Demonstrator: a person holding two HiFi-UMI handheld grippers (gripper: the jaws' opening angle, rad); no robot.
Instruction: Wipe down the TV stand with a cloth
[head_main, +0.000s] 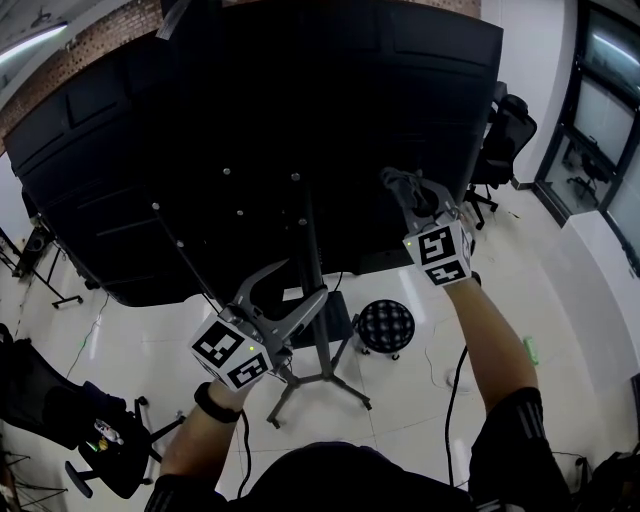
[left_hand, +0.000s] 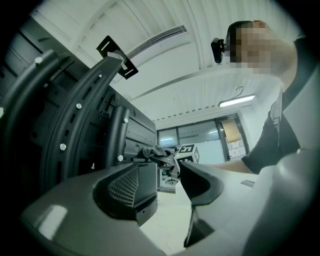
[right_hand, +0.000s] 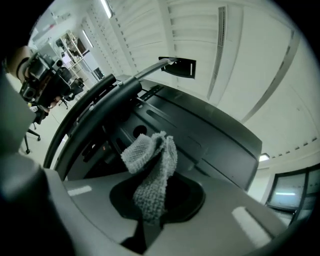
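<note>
Your right tool (head_main: 405, 188) is closed on the grey cloth (right_hand: 152, 170), near the back edge of the TV (head_main: 250, 120). Your left tool (head_main: 296, 284) stands open and empty, just beside the TV stand (head_main: 322, 375) post, with free floor (head_main: 420, 400) around its legs.

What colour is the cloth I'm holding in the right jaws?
Grey, woven texture; the cloth shows best in the right gripper view.

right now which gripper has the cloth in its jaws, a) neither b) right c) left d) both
b: the right gripper is shut on the grey cloth, while the left gripper has its jaws apart with nothing between them.
</note>
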